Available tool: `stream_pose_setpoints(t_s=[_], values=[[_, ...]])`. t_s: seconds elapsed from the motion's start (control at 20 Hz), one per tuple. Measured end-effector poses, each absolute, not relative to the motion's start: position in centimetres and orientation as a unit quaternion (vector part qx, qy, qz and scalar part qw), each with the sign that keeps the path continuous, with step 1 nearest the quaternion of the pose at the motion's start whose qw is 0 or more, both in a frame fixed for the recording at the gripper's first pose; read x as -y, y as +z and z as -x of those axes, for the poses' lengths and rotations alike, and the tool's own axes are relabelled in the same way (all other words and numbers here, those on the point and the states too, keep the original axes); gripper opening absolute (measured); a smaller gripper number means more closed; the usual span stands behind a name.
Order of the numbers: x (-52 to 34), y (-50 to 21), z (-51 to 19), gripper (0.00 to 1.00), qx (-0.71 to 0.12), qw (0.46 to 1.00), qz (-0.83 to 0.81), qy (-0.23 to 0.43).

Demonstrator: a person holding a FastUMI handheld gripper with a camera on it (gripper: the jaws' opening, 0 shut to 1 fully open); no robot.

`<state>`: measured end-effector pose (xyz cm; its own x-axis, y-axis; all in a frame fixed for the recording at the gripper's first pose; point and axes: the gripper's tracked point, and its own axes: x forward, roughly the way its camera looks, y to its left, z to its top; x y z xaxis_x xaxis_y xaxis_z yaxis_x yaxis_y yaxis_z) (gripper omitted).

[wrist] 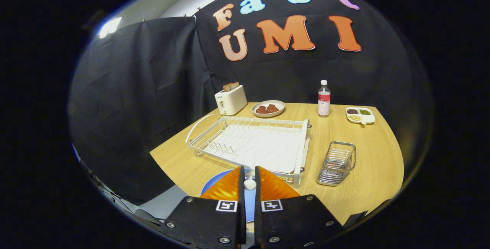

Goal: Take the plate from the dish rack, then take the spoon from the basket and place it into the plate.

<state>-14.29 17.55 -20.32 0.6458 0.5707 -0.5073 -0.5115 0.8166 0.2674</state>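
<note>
1. The jaws of the gripper (249,182) stand nearly closed, a thin gap between them, and a small pale rounded thing, most likely the spoon (249,184), sits pinched in that gap. I judge both fingers press on it, though the contact itself is partly hidden.
2. Under the fingers lies the blue plate (216,183), flat on the worktop (367,157) just at the near edge of the dish rack (252,145), showing at about 8 o'clock of the fingertips. So the plate is out of the rack, and the rack looks bare.
3. The wire basket (337,163) stands at roughly 2 o'clock of the fingertips, just right of the rack; I cannot make out anything left inside it.
4. The spoon seems light, stiff and smooth, so it may twist or slip in a narrow pinch; a hold near the middle of the handle would suit best. How much hangs below the fingers I cannot tell.
5. The plate looks hard and probably breakable, so the spoon wants a low, gentle release.
6. Far beyond, at 12 o'clock, stand a toaster (231,100), a dish of food (268,108) and a bottle (324,99).
</note>
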Motion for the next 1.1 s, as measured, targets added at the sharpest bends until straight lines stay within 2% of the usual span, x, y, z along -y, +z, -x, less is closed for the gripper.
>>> stream_pose_setpoints(t_s=[0.2,0.65,1.1], values=[[-20.4,-21.9,14.8,0.08,-0.304,0.892,-0.041,0.331],[-22.9,-24.5,15.5,0.09,-0.324,0.879,-0.049,0.345],[-20.2,-27.5,16.0,0.18,-0.359,0.88,-0.043,0.308]])
